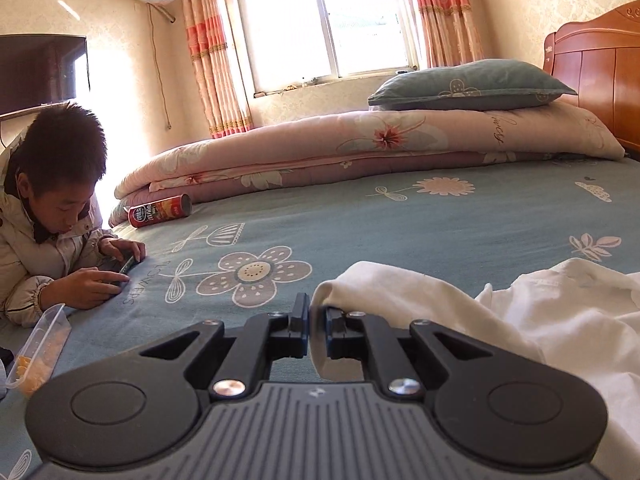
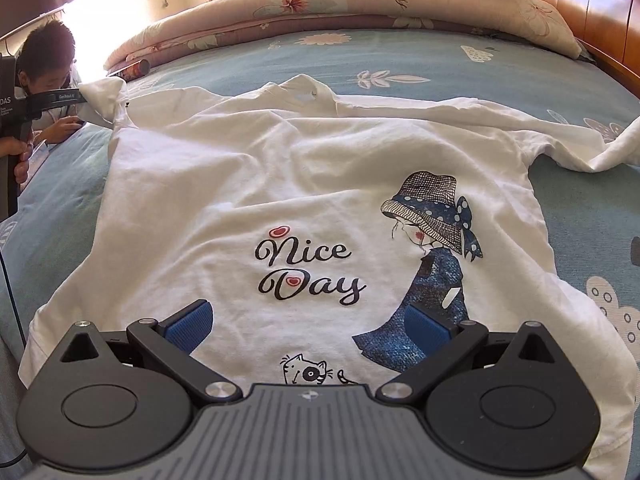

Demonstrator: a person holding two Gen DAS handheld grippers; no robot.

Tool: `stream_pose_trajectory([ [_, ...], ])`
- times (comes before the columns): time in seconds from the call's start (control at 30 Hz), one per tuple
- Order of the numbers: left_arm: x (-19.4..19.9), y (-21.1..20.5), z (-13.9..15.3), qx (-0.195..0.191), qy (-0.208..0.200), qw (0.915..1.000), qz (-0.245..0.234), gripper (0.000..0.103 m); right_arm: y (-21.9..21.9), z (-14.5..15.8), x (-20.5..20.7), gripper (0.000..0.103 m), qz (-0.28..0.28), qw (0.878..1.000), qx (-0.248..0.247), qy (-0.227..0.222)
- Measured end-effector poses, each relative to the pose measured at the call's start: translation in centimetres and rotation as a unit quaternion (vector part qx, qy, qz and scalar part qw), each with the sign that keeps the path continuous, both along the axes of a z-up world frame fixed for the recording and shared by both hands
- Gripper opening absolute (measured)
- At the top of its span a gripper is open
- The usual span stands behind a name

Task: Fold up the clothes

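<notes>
T-shirt [image 2: 280, 184], white with a "Nice Day" print, lies face up on the blue flowered bedsheet [image 2: 400, 60]. Left gripper [image 1: 318, 312] is pinched tight on the left sleeve [image 2: 100, 96], lifting it off the sheet. Right gripper [image 2: 308, 332] hovers wide and empty over the hem. Risk, I'd say: that thin pinch slips, or the pull drags the unpinned body askew, toward the crisp tube [image 1: 160, 210] beyond that sleeve.

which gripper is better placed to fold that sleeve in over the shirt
Left. The left gripper is already shut on the white t-shirt's sleeve, lifted off the bed. The right gripper hangs open above the hem print, holding nothing.
</notes>
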State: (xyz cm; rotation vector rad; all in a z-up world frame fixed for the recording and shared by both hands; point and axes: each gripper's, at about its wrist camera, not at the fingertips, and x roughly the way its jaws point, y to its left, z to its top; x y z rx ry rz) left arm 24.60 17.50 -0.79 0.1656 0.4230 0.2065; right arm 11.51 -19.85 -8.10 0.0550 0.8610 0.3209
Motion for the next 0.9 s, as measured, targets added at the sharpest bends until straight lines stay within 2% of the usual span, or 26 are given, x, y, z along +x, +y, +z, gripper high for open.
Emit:
stream_pose_trajectory([
  [0.13, -0.3, -0.1, -0.6, 0.021, 0.003, 0.9996, -0.017, 0.018, 0.1, -0.1, 0.1, 0.103, 0.000, 1.000, -0.003, 0.003],
  [0.27, -0.4, 0.6, -1.7, 0.036, 0.052, 0.9980, -0.012, 0.022, 0.1, 0.0, 0.0, 0.103, 0.002, 1.000, -0.003, 0.003],
  [0.4, -1.2, 2.9, -2.2, -0.004, 0.083, 0.9965, 0.006, 0.041, 0.1, 0.3, -0.1, 0.103, 0.005, 1.000, 0.000, 0.001],
  [0.57, -2.5, 4.1, -2.6, -0.030, 0.110, 0.9935, 0.008, 0.044, 0.3, 0.2, -0.2, 0.103, 0.008, 1.000, -0.002, 0.003],
  [0.73, -4.0, 4.0, -2.0, -0.057, 0.147, 0.9866, -0.043, 0.049, 0.2, -0.2, 0.1, 0.103, 0.003, 1.000, -0.008, 0.013],
  [0.8, -4.7, 4.0, -1.6, -0.061, 0.149, 0.9855, -0.054, 0.049, 0.1, -0.3, 0.1, 0.103, 0.000, 1.000, -0.009, 0.016],
  [0.9, -5.1, 4.3, -0.6, -0.083, 0.129, 0.9866, -0.055, 0.051, 0.2, -0.3, 0.1, 0.103, 0.002, 1.000, -0.006, 0.017],
])
